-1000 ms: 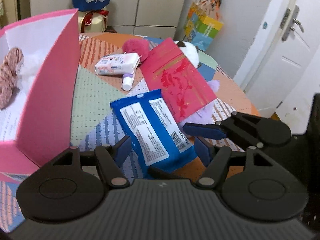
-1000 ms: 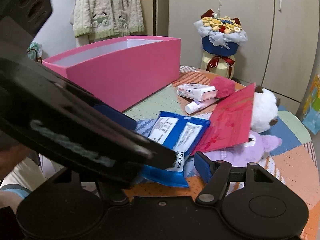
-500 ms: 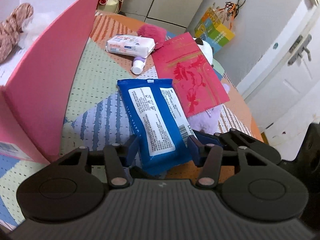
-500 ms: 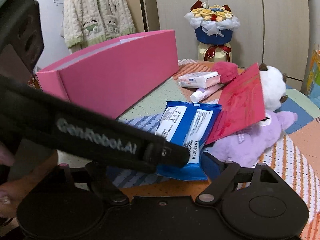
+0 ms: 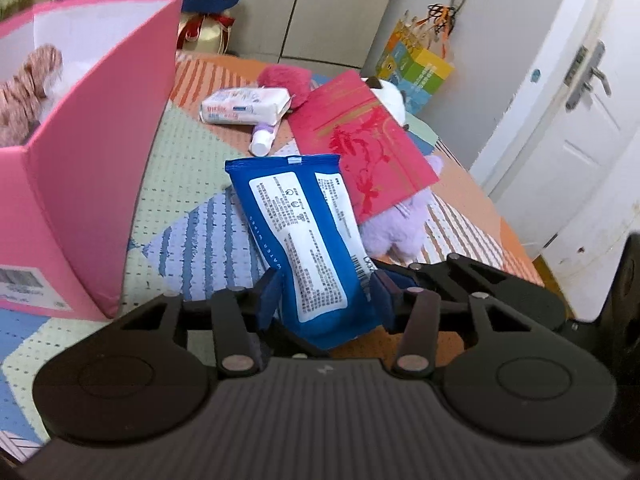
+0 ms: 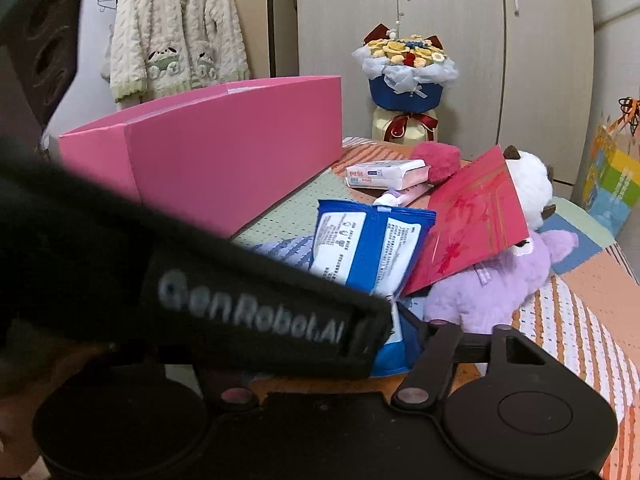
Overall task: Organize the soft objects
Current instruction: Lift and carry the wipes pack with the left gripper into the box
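Note:
A blue wipes pack (image 5: 304, 224) (image 6: 360, 244) lies on the patchwork tablecloth, its near end between my left gripper's (image 5: 326, 298) fingers. The jaws are closing and both blue pads touch the pack's sides. My right gripper (image 6: 320, 336) is close behind on the right, its jaws closing too. Its right finger (image 6: 416, 332) stands beside the pack's near corner; the left gripper's black body hides its other finger. The pink box (image 5: 92, 184) (image 6: 232, 152) stands at the left with a knitted item (image 5: 24, 88) inside. A purple plush (image 5: 396, 228) (image 6: 492, 280) lies under a red envelope (image 5: 360, 136) (image 6: 472, 220).
Further back lie a white tissue pack (image 5: 244, 106) (image 6: 386, 172), a small white bottle (image 5: 264, 140), a pink fluffy item (image 5: 284, 80) and a white plush (image 6: 528, 184). A bouquet (image 6: 406, 76) stands beyond the table. The table edge runs along the right by a white door.
My left jaws have narrowed from well apart onto the blue pack's sides. The right gripper has edged in close behind the left one's right finger.

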The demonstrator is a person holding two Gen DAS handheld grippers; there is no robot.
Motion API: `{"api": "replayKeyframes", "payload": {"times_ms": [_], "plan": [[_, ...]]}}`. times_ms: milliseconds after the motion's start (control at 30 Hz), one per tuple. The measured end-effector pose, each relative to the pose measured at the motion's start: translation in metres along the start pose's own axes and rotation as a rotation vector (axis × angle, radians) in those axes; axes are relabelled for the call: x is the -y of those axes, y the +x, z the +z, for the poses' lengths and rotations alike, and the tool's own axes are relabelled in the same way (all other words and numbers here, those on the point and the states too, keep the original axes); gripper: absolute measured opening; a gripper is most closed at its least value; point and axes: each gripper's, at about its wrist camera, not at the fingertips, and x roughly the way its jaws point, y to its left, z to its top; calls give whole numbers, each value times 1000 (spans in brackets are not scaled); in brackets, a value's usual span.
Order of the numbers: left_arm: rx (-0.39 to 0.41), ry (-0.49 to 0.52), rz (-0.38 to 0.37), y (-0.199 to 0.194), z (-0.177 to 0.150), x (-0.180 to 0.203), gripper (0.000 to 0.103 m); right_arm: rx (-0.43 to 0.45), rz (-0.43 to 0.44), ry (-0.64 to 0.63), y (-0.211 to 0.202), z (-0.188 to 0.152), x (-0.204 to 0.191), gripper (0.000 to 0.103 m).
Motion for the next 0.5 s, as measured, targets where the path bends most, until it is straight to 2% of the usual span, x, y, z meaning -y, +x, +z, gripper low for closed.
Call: {"api": "replayKeyframes", "payload": {"times_ms": [133, 367, 500], "plan": [[-2, 14, -1, -9, -4, 4, 44, -1, 1, 11, -8, -2, -2, 64], [-40, 26, -20, -27, -8, 8, 44, -31, 31, 61, -23, -3, -6, 64], [-98, 20, -35, -42, -9, 12, 44, -70, 57, 88, -34, -1, -7, 64]]}}
